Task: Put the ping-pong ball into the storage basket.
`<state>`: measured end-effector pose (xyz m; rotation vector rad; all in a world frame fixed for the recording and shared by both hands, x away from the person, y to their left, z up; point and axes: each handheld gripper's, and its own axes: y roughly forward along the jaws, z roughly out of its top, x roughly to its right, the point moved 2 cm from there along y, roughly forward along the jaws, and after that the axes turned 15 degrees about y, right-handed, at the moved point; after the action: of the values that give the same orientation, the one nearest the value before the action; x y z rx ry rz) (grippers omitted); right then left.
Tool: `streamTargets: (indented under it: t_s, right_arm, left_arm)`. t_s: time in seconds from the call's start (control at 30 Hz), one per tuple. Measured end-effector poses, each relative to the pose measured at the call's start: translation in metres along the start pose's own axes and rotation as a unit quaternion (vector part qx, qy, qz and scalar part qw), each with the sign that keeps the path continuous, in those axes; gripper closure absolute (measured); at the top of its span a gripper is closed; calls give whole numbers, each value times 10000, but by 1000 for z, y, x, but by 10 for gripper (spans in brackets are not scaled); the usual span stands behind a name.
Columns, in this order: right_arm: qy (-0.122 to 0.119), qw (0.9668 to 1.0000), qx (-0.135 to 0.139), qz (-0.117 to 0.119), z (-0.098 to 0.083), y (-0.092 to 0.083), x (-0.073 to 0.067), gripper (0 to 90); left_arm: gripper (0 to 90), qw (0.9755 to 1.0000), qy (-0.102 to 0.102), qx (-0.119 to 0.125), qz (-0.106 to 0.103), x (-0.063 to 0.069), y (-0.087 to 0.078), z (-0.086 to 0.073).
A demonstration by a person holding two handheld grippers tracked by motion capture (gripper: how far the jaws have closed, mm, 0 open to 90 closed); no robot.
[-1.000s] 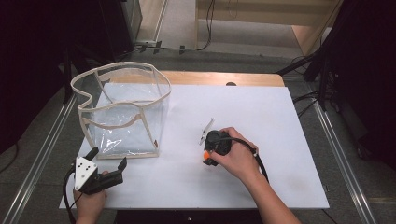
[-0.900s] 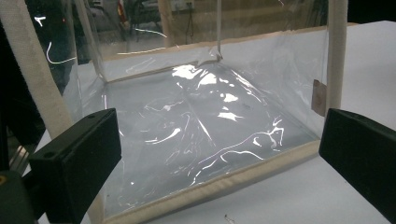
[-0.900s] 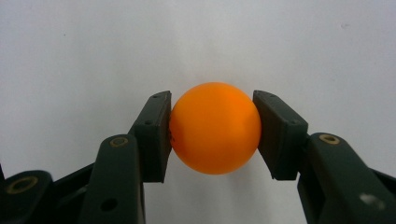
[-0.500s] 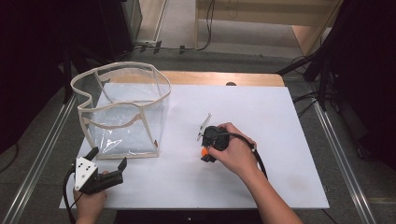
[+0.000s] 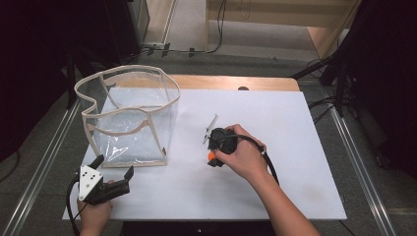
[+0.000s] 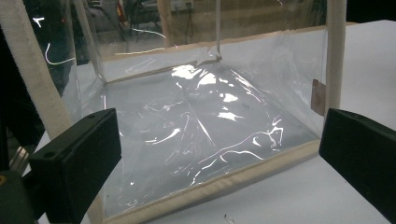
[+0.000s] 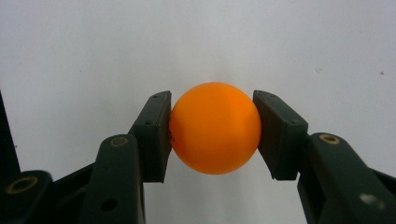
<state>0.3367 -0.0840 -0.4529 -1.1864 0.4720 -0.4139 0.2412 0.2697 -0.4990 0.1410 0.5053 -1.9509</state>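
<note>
Item, right gripper (image 7: 214,135): jaws clamped on the orange ball (image 7: 215,134), one pad (image 7: 156,135) on each side at its widest part, grip centred. Your right hand (image 5: 241,155) holds it low over the white table top (image 5: 295,128), roughly mid-table, a little toward the near edge. In the high view the ball shows as an orange spot (image 5: 211,156) under the gripper's nose.

Item, clear bag (image 5: 130,118): transparent plastic with cream binding, standing open-mouthed at the left part of the table, toward the far-left corner. Walls look soft and the rim sags on one side.

Item, left gripper (image 5: 105,184): jaws spread wide, holding nothing, resting near the near-left corner, just in front of the bag's bottom seam (image 6: 219,184).

Handling note, as judged: the work appears to be carrying the ball into the bag. Keep the squeeze even, since a smooth round ball will likely squirt out if one pad slips off its middle. Lift before you travel left, so you clear the rim rather than push it in. Come over the mouth, lower inside, then let go. If the rim folds, steady it with your free left gripper.
</note>
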Motion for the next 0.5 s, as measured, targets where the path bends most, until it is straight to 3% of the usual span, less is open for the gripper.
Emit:
streamTargets:
  t_s: [0.5]
  right_arm:
    - [-98,10000,12,4,20,-12,1,476]
  left_arm:
    - [0,10000,2,4,-6,0,0,0]
